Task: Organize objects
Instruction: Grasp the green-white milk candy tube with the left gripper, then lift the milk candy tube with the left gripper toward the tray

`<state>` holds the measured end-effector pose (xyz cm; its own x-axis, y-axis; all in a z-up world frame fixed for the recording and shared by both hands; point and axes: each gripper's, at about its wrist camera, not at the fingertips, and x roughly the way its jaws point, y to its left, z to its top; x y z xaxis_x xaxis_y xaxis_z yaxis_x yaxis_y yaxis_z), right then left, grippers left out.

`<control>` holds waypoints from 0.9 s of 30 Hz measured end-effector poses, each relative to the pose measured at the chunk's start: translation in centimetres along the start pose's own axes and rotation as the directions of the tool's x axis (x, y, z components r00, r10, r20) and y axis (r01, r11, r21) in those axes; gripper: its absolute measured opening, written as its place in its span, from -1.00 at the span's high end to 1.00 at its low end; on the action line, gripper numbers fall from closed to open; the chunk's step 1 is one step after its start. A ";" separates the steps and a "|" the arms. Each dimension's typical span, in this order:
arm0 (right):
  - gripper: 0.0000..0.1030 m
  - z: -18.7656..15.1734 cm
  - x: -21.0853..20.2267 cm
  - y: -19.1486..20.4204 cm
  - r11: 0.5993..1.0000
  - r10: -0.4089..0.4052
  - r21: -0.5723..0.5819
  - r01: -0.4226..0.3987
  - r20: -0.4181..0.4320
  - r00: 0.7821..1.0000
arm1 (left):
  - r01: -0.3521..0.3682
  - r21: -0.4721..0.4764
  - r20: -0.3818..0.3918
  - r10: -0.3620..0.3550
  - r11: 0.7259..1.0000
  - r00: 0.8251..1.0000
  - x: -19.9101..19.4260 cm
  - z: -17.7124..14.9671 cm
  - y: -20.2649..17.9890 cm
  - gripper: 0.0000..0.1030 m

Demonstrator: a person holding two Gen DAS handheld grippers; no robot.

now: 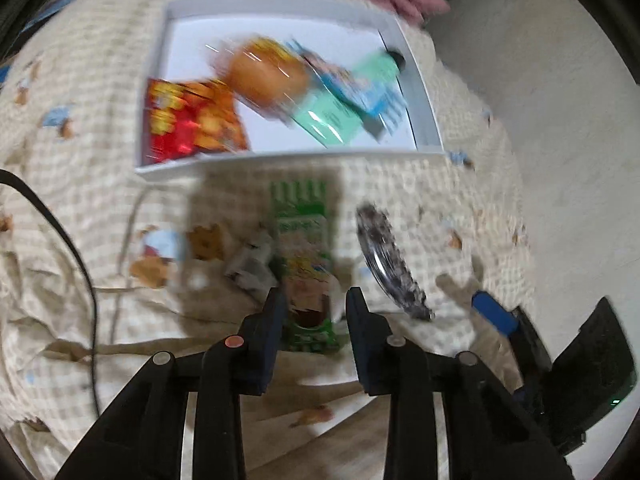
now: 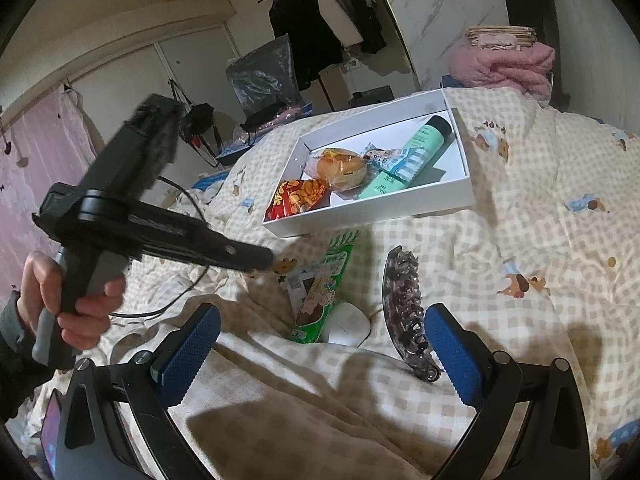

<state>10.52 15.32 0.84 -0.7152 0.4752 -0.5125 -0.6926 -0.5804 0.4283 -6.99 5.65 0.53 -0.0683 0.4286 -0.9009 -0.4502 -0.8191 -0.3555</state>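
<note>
Partly done, by the look of it.

Already inside the box point(image 2: 460, 196), far across the bed point(image 2: 520, 240): a red snack bag point(image 2: 296, 196) at the left end, a bun point(image 2: 340, 166) next to it, a blue packet point(image 2: 400, 160) leaning over the middle, and a green bottle point(image 2: 424, 136) at the far right corner. Under the blue packet, something else in pale green, too hidden to name.

Not yet put away, lying on the bed near the box: a green packet point(image 2: 324, 280), a hair clip point(image 2: 404, 300) just to its right, a small white thing point(image 2: 346, 324) touching the packet's near end, and a bit of paper point(image 2: 298, 284) at its left side.

Left tongs point(image 1: 316, 300) pointing down over the near end of the green packet, one finger on each side. Narrow gap, left finger about touching, a little space at the right finger, so not squeezing yet. Blurry there, so hard to be sure.

Right tongs point(image 2: 322, 312) wide apart, holding nothing, low over the bed with the hair clip close to the right finger.

Still to do, most likely: pinch the green packet, lift it, drop it in the box. Then the hair clip, the white thing and the paper.
</note>
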 end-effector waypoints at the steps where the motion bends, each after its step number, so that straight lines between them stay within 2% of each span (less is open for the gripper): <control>1: -0.98 0.0 -0.1 -0.1 1.000 0.000 0.004 0.000 0.009 1.000 | -0.015 0.016 -0.027 0.015 1.000 1.000 0.6 0.0 -0.5 0.32; 2: -0.98 0.0 -0.2 -0.1 1.000 -0.004 0.007 0.004 0.015 1.000 | -0.029 0.027 -0.061 0.031 0.999 0.998 1.4 0.0 -0.9 0.31; 3: -0.98 0.1 -0.3 -0.3 1.000 -0.019 0.014 0.019 0.023 1.000 | -0.038 0.020 -0.118 0.040 0.999 0.992 2.5 0.0 -1.1 0.16; 5: -0.98 0.2 -0.6 -0.7 0.998 -0.059 0.035 0.057 0.035 0.998 | -0.064 -0.034 -0.188 0.056 0.997 0.981 4.1 -0.1 -0.9 0.08; 9: -0.98 0.2 -1.7 -1.9 0.991 -0.094 0.103 0.085 0.090 0.991 | -0.097 -0.050 -0.208 0.084 0.994 0.974 5.4 0.0 -0.8 0.07; 12: -0.98 0.3 -1.6 -2.7 0.988 -0.085 0.136 0.073 0.083 0.993 | -0.121 -0.035 -0.205 0.111 0.992 0.972 5.8 0.1 -1.1 0.05; 13: -0.98 0.3 -1.5 -2.8 0.988 -0.084 0.139 0.072 0.081 0.993 | -0.125 -0.014 -0.207 0.119 0.992 0.971 6.0 0.1 -1.3 0.06; 14: -0.98 0.3 -1.5 -2.8 0.988 -0.082 0.140 0.071 0.079 0.993 | -0.134 0.011 -0.208 0.133 0.991 0.969 6.1 0.0 -1.6 0.36; 15: -0.98 0.3 -1.5 -2.8 0.988 -0.082 0.139 0.071 0.080 0.993 | -0.136 0.027 -0.205 0.138 0.990 0.969 5.9 -0.2 -1.7 0.40; 18: -0.98 0.4 -1.6 -2.8 0.988 -0.081 0.138 0.069 0.083 0.993 | -0.089 0.049 -0.158 0.095 0.995 0.983 4.2 -0.7 -1.9 0.40; 23: -0.98 0.4 -1.5 -2.7 0.988 -0.075 0.143 0.063 0.079 0.994 | -0.035 0.100 -0.039 0.039 0.994 0.998 -0.7 -1.2 -1.8 0.40; 27: -0.98 0.3 -1.4 -2.7 0.988 -0.072 0.143 0.061 0.072 0.995 | -0.122 0.139 0.065 0.114 0.983 0.991 -3.8 -0.3 -0.6 0.40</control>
<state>13.36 16.43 0.61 -0.6684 0.5621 -0.4872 -0.7413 -0.4495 0.4984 -6.24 4.43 4.10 -0.1765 0.3563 -0.9176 -0.5575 -0.8044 -0.2051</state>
